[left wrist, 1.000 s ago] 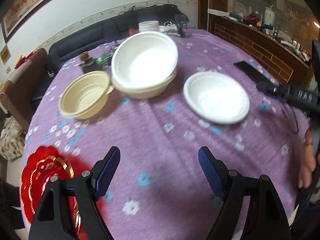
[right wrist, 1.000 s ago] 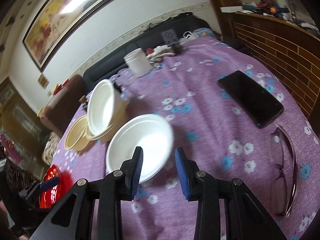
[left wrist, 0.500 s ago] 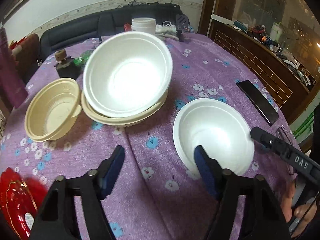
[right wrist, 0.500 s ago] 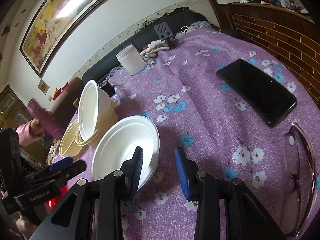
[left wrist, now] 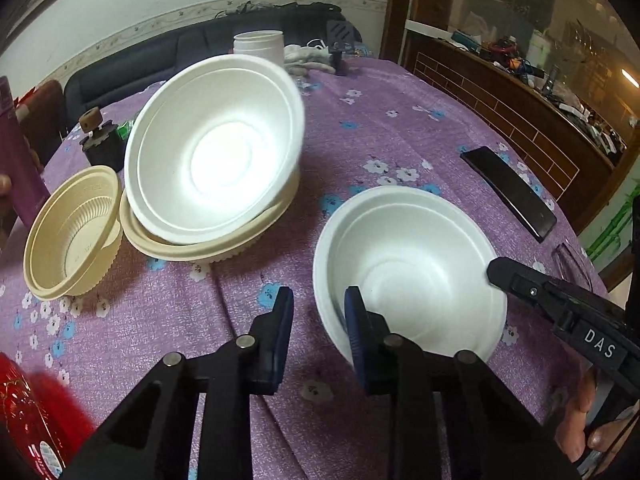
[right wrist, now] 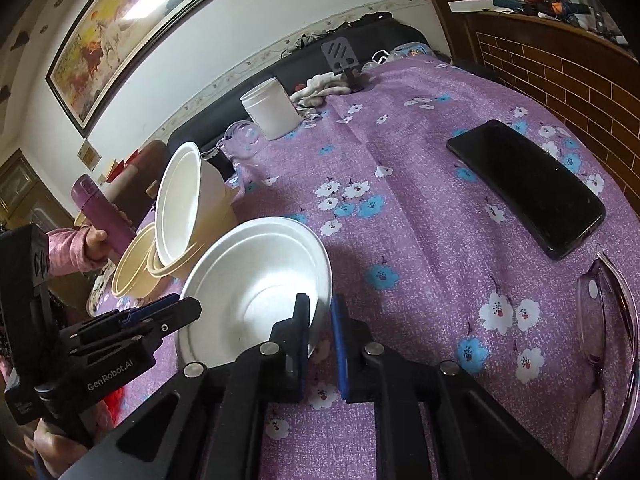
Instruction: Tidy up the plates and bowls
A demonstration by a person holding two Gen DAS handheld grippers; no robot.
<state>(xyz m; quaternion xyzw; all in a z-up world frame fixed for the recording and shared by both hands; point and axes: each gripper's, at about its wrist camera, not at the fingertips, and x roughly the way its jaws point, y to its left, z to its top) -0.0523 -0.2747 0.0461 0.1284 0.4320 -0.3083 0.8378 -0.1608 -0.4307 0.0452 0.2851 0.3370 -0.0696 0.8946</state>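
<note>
Both tongs have come in on the white bowl (left wrist: 408,268) since the earlier frame. Left tongs (left wrist: 318,320): closing astride its near rim, pads not yet pressing. Right tongs (right wrist: 320,340): clamped on the opposite rim. Bowl sits on the purple counter (left wrist: 380,120), beside stacked bowls (left wrist: 212,152). Right view alone shows glasses (right wrist: 612,344) and a painting (right wrist: 132,20); left view alone, something red (left wrist: 24,420).

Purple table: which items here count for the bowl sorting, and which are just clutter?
For the job:
near white bowl
tilted white bowl
large beige bowl beneath it
small beige bowl

Lying about:
black phone
glasses
white jar
phone stand
red plate
</note>
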